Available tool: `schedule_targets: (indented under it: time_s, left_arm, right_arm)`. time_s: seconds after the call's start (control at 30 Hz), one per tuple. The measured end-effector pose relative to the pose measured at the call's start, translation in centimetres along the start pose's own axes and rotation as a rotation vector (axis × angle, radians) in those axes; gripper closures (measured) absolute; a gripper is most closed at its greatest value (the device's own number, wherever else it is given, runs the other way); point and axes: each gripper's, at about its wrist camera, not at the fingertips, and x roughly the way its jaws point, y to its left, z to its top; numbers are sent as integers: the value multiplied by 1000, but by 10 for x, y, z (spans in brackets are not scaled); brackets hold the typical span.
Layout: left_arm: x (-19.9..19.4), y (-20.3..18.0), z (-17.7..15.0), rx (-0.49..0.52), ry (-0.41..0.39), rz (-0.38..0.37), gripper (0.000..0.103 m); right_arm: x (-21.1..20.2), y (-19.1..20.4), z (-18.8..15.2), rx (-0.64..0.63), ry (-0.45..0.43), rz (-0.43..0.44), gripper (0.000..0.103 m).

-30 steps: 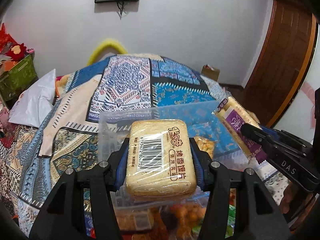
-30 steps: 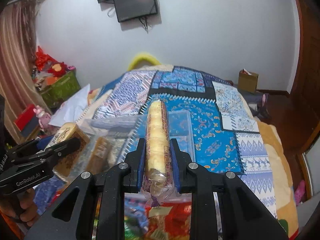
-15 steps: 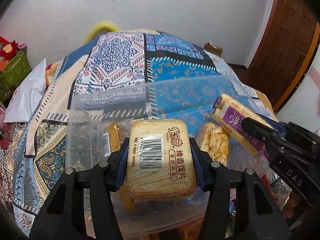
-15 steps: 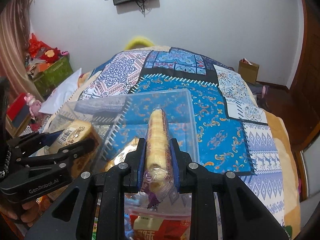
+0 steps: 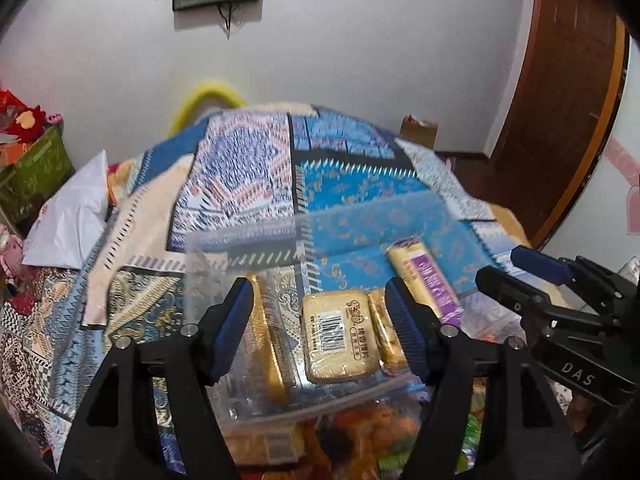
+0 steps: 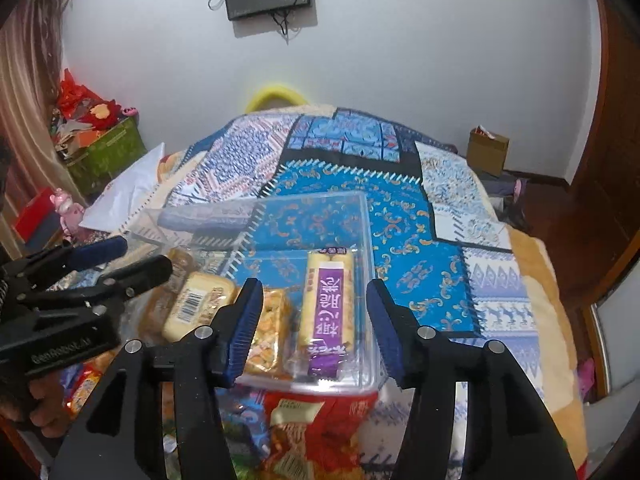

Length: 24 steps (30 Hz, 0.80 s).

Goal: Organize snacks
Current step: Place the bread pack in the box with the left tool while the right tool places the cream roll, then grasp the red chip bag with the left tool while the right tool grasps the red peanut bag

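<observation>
A clear plastic bin (image 5: 248,240) (image 6: 368,264) sits on the patterned bedspread. Inside lie a barcode-labelled toast-slice pack (image 5: 338,342) (image 6: 198,306), a purple-labelled biscuit pack (image 5: 426,280) (image 6: 328,306), an orange snack pack (image 6: 268,328) and a golden pack (image 5: 266,344) at the left. My left gripper (image 5: 320,328) hovers above the toast pack with its jaws opening, pads clear of it. My right gripper (image 6: 312,326) hangs over the purple pack, jaws opening, pads not touching it.
More loose snack packets (image 6: 304,432) lie in front of the bin. A white pillow (image 5: 72,216) and a green box (image 6: 104,156) are at the left. A cardboard box (image 6: 488,148) and a wooden door (image 5: 560,100) are at the right.
Both grippers let go: the toast pack and the purple biscuit pack dropped out of the jaws and now lie in the bin. Both sets of jaws stand wider apart.
</observation>
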Motion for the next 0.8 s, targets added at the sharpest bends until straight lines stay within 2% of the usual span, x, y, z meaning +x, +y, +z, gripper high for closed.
schedule_targets:
  time_s: [0.1,0.2,0.37,0.57,0.8]
  left_arm:
    - [-25,1,0,2,-38,3,34]
    - [-45,3,-3,1,-63,2,28]
    - [-72,11,-16,4,-77,8,26]
    - [-80,25,-44,-9,-26,22,25]
    - [-59,38,-90,-30,106,26,25]
  right_arm:
    - [-18,5,-1,-5,-28,9,46]
    - [-34,10,-4,-18,-53,2,40]
    - [-56,14,-16,-27,-70,3,38]
    - [-63,15,-36,-38,-47,-9,35]
    - [-55,8,-67,-28,34,-13,34]
